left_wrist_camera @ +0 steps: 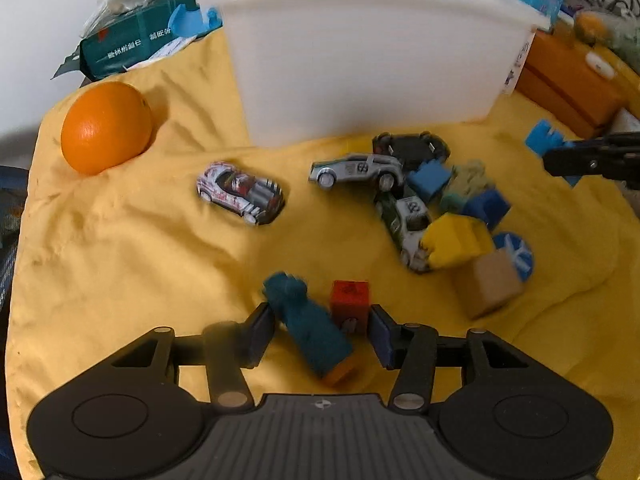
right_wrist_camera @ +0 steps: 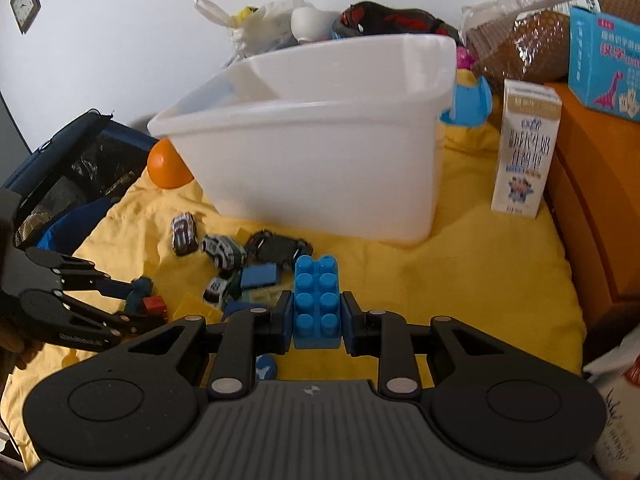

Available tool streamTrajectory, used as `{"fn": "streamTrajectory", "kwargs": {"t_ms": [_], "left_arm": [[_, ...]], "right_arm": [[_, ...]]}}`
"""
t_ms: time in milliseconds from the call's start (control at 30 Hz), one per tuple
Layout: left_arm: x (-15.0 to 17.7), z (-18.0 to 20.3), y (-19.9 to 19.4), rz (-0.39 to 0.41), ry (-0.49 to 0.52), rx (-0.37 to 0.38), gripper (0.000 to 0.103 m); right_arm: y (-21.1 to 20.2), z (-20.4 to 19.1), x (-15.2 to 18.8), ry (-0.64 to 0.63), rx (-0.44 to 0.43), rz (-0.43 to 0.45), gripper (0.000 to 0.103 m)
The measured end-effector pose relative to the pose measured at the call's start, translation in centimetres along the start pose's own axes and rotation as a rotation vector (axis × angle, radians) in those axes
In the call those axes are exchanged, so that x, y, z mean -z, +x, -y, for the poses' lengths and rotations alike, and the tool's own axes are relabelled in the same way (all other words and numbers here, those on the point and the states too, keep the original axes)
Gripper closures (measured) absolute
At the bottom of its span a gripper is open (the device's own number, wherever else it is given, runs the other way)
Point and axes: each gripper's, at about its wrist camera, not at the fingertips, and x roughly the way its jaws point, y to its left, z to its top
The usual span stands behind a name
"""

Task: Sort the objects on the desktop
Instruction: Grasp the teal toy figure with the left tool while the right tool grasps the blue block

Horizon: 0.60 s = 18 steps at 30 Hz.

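1. A blue brick (right_wrist_camera: 317,304) is gripped tight by the right gripper (right_wrist_camera: 316,322), one pad on each side, studs facing up. It is held above the yellow cloth (right_wrist_camera: 460,280), in front of the white bin (right_wrist_camera: 304,168).
2. In the left wrist view, the same brick (left_wrist_camera: 546,138) is seen at the far right, pinched in the black fingers.
3. The left gripper (left_wrist_camera: 320,336) is held open over the cloth. A teal peg (left_wrist_camera: 308,328) and a red block (left_wrist_camera: 350,304) are seen between its jaws. The left pad sits right by the peg, but a touch cannot be told. The right pad is just beside the red block.
4. A pile of toys is left on the cloth near the bin: a silver car (left_wrist_camera: 356,170), a black car (left_wrist_camera: 412,146), a green and white car (left_wrist_camera: 404,226), a yellow block (left_wrist_camera: 456,244), a tan cube (left_wrist_camera: 490,284) and more blue bricks.
5. A red and white car (left_wrist_camera: 240,192) is set apart from the pile, to its left.
6. An orange (left_wrist_camera: 106,126) is seen left of the bin.
7. A milk carton (right_wrist_camera: 524,148) is stood upright to the right of the bin.
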Motion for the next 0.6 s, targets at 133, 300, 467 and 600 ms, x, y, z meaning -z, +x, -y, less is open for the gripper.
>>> {"fn": "streamTrajectory", "kwargs": {"t_ms": [133, 300, 467, 600], "left_arm": [[0.2, 0.1, 0.3, 0.028, 0.021, -0.001, 0.046], [0.8, 0.8, -1.2, 0.039, 0.031, 0.009, 0.045], [2.5, -0.3, -1.5, 0.052, 0.024, -0.007, 0.042], [2.5, -1.3, -1.2, 0.073, -0.028, -0.016, 0.043]], "right_arm": [[-0.1, -0.2, 0.5, 0.008, 0.004, -0.008, 0.076], [-0.5, -0.4, 0.9, 0.020, 0.001, -0.010, 0.076], [-0.6, -0.8, 1.4, 0.029, -0.009, -0.011, 0.076], [-0.6, -1.4, 1.7, 0.030, -0.010, -0.011, 0.076]]}}
